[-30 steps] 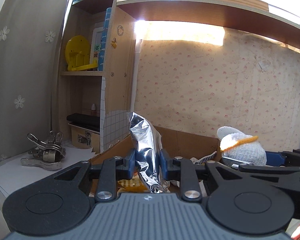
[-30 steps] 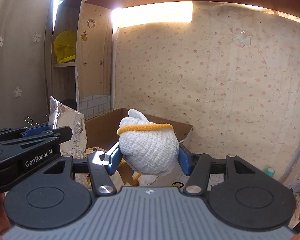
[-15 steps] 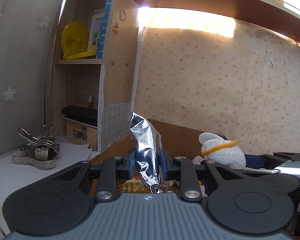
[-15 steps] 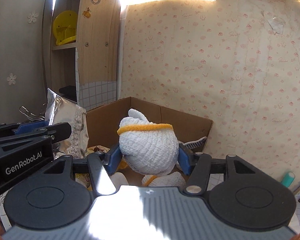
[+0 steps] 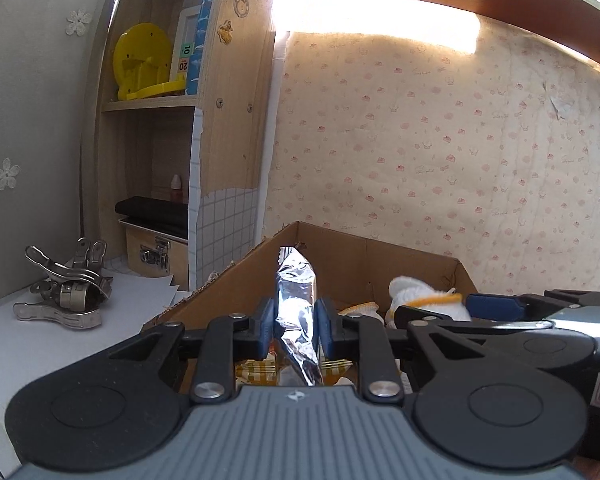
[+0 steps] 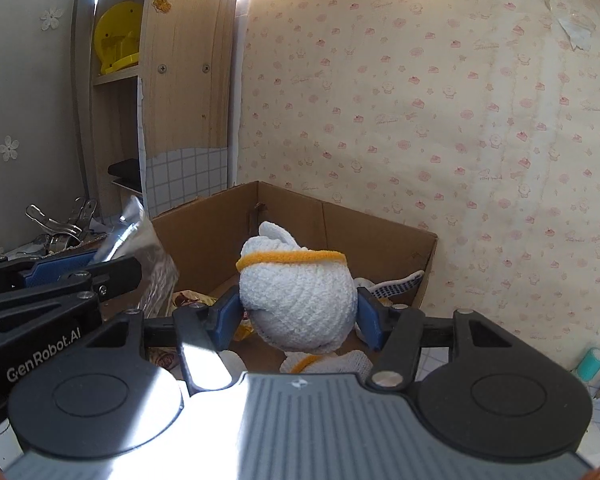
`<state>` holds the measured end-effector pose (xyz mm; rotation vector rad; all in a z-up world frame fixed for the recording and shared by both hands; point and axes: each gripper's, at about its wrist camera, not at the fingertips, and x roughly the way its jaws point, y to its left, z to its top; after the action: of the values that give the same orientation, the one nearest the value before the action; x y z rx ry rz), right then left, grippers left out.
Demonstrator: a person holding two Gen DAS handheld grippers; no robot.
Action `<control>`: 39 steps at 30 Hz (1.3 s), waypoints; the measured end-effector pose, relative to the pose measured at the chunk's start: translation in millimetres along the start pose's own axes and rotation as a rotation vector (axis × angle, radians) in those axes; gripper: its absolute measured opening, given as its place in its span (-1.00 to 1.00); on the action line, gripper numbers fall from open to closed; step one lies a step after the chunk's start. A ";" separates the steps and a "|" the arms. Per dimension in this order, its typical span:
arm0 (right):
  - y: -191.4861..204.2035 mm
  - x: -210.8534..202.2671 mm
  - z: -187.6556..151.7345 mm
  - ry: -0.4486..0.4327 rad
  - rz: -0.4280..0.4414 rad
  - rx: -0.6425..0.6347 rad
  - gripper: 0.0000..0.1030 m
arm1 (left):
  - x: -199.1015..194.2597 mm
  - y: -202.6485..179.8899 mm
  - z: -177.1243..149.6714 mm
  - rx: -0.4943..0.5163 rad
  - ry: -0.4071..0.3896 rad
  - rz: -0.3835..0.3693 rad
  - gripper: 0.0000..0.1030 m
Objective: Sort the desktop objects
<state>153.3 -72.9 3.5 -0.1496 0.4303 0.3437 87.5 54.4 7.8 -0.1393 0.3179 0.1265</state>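
The left gripper (image 5: 296, 330) has its blue fingers (image 5: 266, 328) pressed against both sides of a crumpled silver foil packet (image 5: 296, 300), held upright over an open cardboard box (image 5: 380, 258). Beside it on the right, the right gripper (image 6: 298, 316) clamps a white knitted toy (image 6: 296, 300) with an orange band, also above the box. Inside the box lie yellow snack wrappers (image 5: 258, 372) and a white glove with dark dots (image 6: 396, 284) against the far wall. To the left of the box, on the white table (image 5: 16, 344), sits a pile of metal clips (image 5: 66, 284). Behind it stands a wooden shelf unit (image 5: 228, 100) holding a yellow plastic disc (image 5: 142, 60), a small calendar (image 5: 184, 60), and below, a black case on a wooden box with a metal latch (image 5: 154, 254). Pink-patterned wallpaper (image 6: 440, 100) covers the wall behind. A teal cylinder (image 6: 590, 364) stands at the far right.
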 end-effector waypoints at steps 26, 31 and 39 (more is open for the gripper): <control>-10.8 -43.5 1.2 -0.067 -0.032 0.020 0.32 | -23.3 -0.2 6.9 0.001 -0.037 0.018 -0.08; -14.7 -60.0 -0.2 -0.079 -0.053 0.020 0.42 | -31.8 0.9 5.7 0.001 -0.039 0.022 0.06; -13.5 -82.7 -8.6 -0.091 -0.076 0.028 0.60 | -46.4 2.0 2.6 0.013 -0.040 0.032 0.25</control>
<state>84.4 -111.7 32.4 -0.1220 0.3387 0.2689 44.2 52.0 24.8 -0.1189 0.2808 0.1589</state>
